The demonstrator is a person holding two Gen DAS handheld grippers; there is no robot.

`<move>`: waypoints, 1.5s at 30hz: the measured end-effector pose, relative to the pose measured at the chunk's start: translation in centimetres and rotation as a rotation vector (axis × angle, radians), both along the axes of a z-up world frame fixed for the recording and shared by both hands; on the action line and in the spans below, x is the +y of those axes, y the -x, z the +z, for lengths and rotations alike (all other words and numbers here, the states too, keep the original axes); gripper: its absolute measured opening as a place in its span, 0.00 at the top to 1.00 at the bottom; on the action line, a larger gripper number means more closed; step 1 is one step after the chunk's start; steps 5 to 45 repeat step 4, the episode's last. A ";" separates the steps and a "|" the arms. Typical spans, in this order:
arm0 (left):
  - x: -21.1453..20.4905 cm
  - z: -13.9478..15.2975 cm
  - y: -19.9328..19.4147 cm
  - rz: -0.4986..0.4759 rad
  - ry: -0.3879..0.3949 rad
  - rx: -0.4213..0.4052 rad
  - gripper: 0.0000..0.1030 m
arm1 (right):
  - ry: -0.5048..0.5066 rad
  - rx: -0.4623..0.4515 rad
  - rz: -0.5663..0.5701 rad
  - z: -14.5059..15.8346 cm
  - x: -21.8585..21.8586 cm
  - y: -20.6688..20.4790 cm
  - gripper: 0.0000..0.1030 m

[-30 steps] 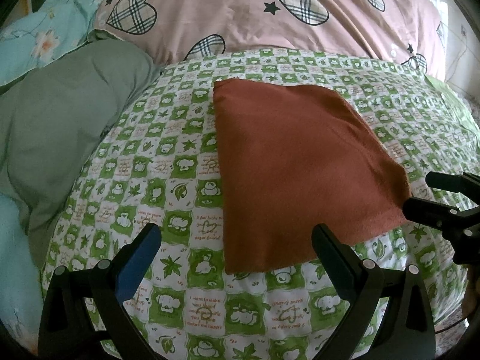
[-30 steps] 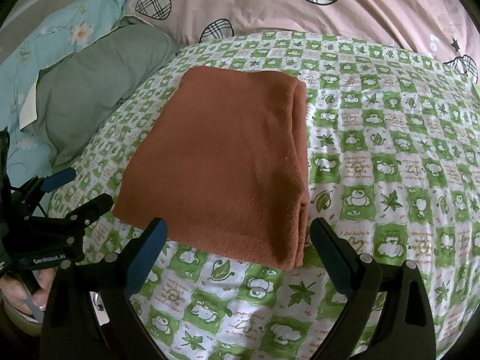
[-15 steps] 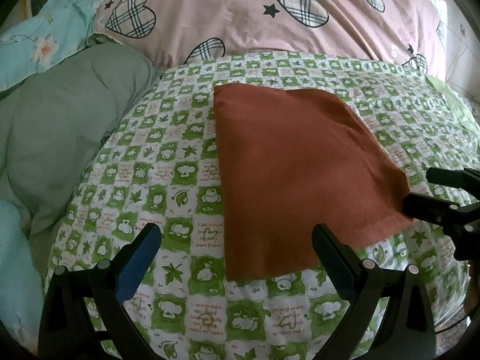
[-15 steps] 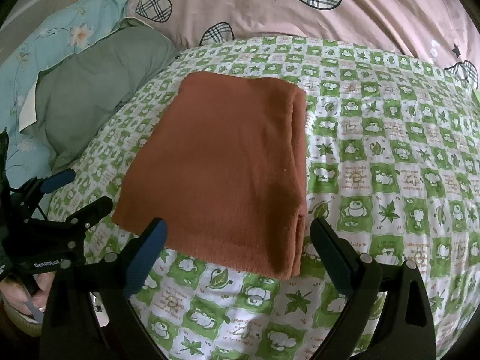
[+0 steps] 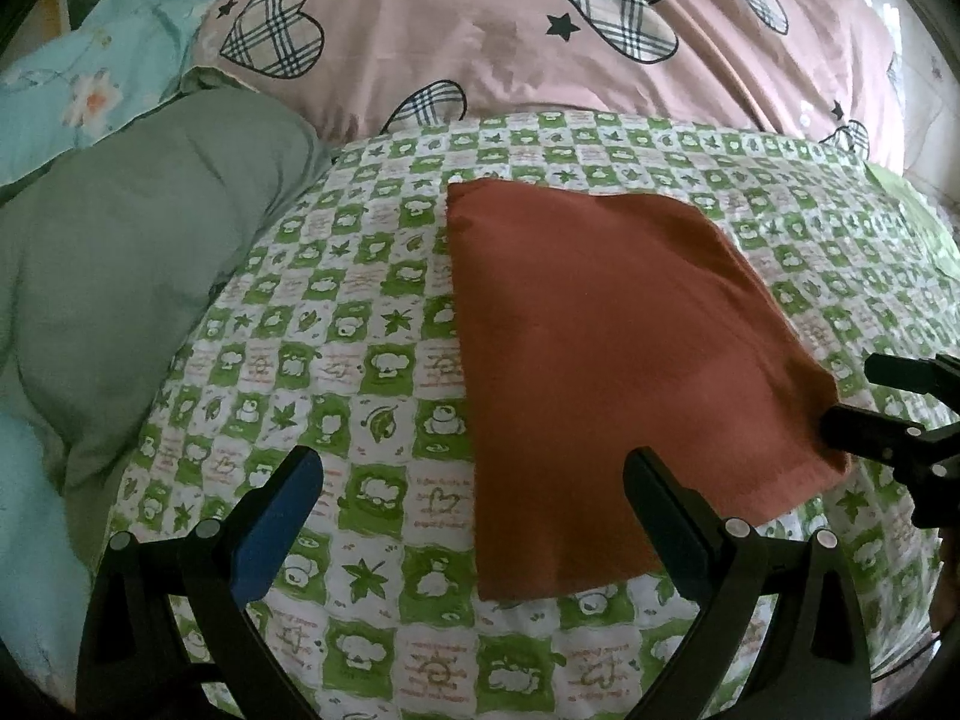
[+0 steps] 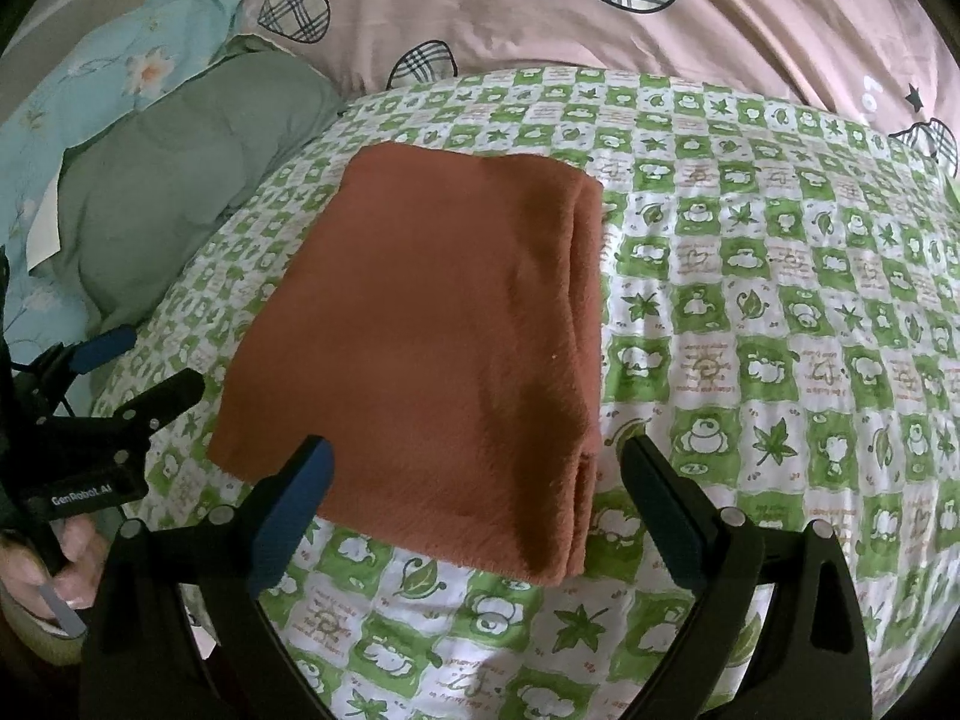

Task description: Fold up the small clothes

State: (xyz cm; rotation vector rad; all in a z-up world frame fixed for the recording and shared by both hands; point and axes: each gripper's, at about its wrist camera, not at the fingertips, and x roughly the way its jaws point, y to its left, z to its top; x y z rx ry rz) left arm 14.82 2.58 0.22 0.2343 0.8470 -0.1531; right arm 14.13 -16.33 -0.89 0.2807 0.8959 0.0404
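Evidently the cloth [image 6: 432, 354] lay flat near the middle of the sheet [image 6: 780, 360] so that both grippers could reach its near edge. It was folded into a thick rectangle, with stacked layers showing along its right side in the right wrist view. Its rust-brown surface looked napped and fuzzy, like fleece, so it would probably grip well between pads and hold a crease poorly.

The right gripper [image 6: 477, 501] stood spread wide and held nothing, its fingers straddling the cloth's near right corner, apparently lined up to take that corner or press it. The left gripper [image 5: 474, 501] was likewise released, over the near left corner; its blue-padded finger [image 5: 276, 531] sat over bare sheet and the other over cloth.

The sheet was thin printed cotton in green and white squares. Behind it rose a pink quilt [image 5: 540, 42] with plaid hearts, to the left a soft grey-green pillow [image 5: 120, 252] and a pale blue floral fabric [image 5: 78, 96].

I judged the fold nearly done.
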 end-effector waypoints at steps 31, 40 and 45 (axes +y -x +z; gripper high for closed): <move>-0.2 -0.4 -0.2 0.008 -0.010 0.008 0.02 | -0.008 0.010 -0.005 -0.5 -0.2 -0.4 0.06; -0.2 -0.4 -0.2 0.008 -0.010 0.008 0.02 | -0.008 0.010 -0.005 -0.5 -0.2 -0.4 0.06; -0.2 -0.4 -0.2 0.008 -0.010 0.008 0.02 | -0.008 0.010 -0.005 -0.5 -0.2 -0.4 0.06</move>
